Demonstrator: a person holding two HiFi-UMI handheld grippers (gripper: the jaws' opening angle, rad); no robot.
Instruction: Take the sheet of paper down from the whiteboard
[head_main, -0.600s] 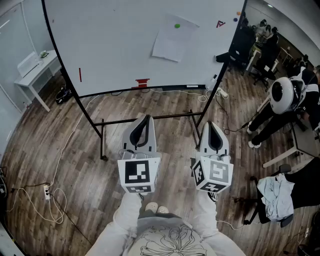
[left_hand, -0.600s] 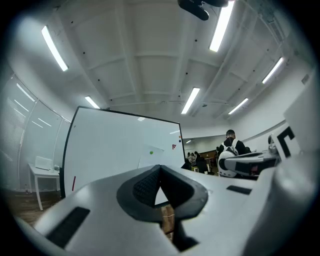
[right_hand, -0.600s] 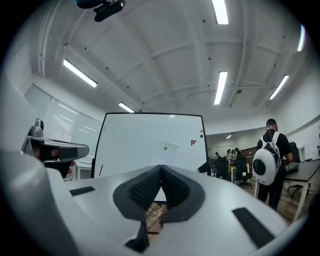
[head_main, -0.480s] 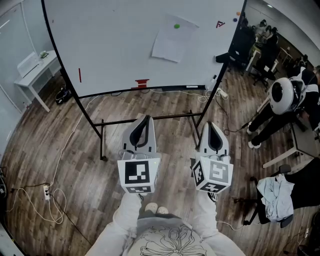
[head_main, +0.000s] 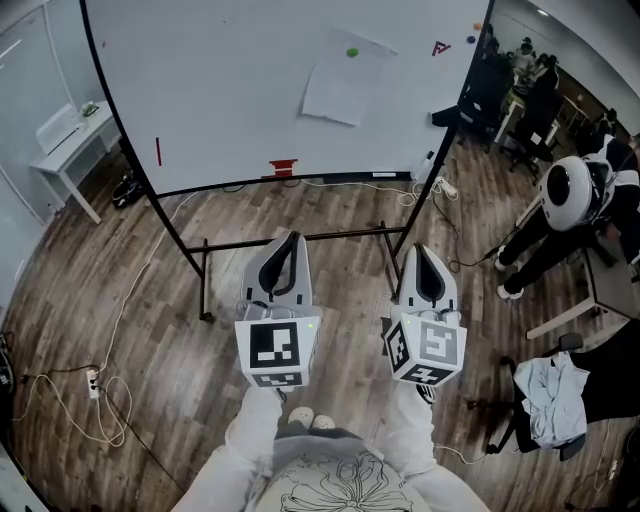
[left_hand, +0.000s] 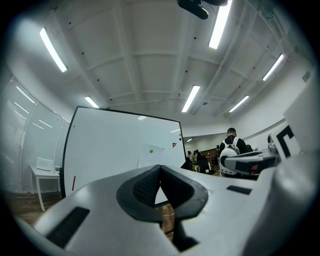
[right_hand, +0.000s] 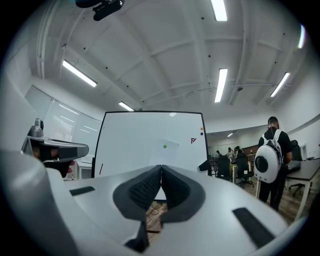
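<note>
A white sheet of paper (head_main: 345, 85) hangs on the whiteboard (head_main: 230, 90), pinned by a green magnet (head_main: 352, 52) at its top. The same sheet of paper (left_hand: 150, 157) (right_hand: 165, 152) shows small and far off in both gripper views. My left gripper (head_main: 291, 238) and right gripper (head_main: 416, 248) are held side by side over the wooden floor, well short of the board, both pointing level toward it. Each has its jaws shut with nothing between them.
The whiteboard stands on a black frame with floor bars (head_main: 300, 240) just ahead of the grippers. A red marker (head_main: 158, 151) and a red eraser (head_main: 284, 166) sit on the board. A person with a white backpack (head_main: 565, 195) stands at right; a chair (head_main: 545, 395) and cables (head_main: 90, 385) lie around.
</note>
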